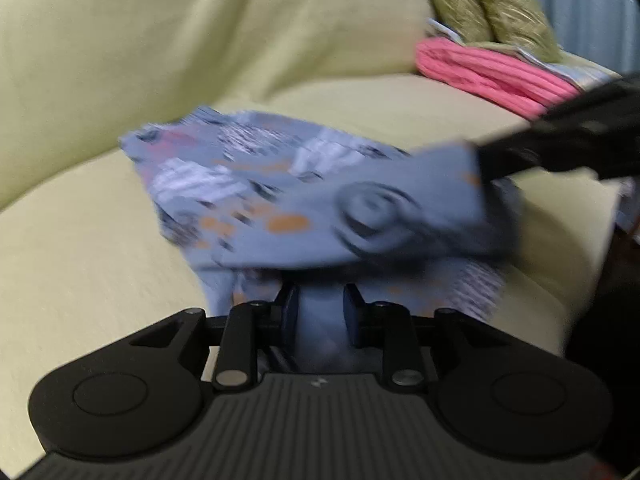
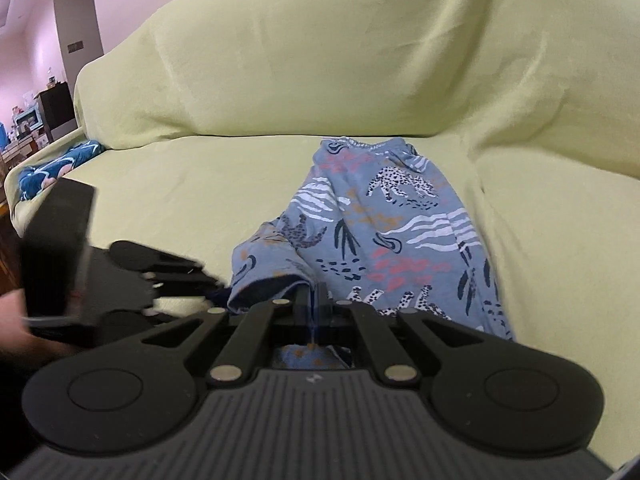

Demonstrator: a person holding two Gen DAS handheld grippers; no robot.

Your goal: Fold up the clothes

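A blue-grey garment [image 2: 380,220] printed with leopards and white stripes lies on the yellow-green sofa seat [image 2: 180,200], its near end lifted. My right gripper [image 2: 316,302] is shut on a thin fold of its near edge. The left wrist view is motion-blurred: my left gripper [image 1: 320,306] has a bunch of the same garment [image 1: 280,200] between its pads, which stand a little apart around the cloth. My right gripper [image 1: 486,164] comes in from the right there, pinching the garment's corner. In the right wrist view my left gripper [image 2: 212,284] is at the garment's left edge.
A pink folded cloth [image 1: 488,76] and olive cushions [image 1: 492,8] sit at the sofa's right end. A dark blue patterned cloth [image 2: 60,168] lies at its left end. The sofa back [image 2: 320,60] rises behind the garment. A hand [image 2: 16,320] shows at the left edge.
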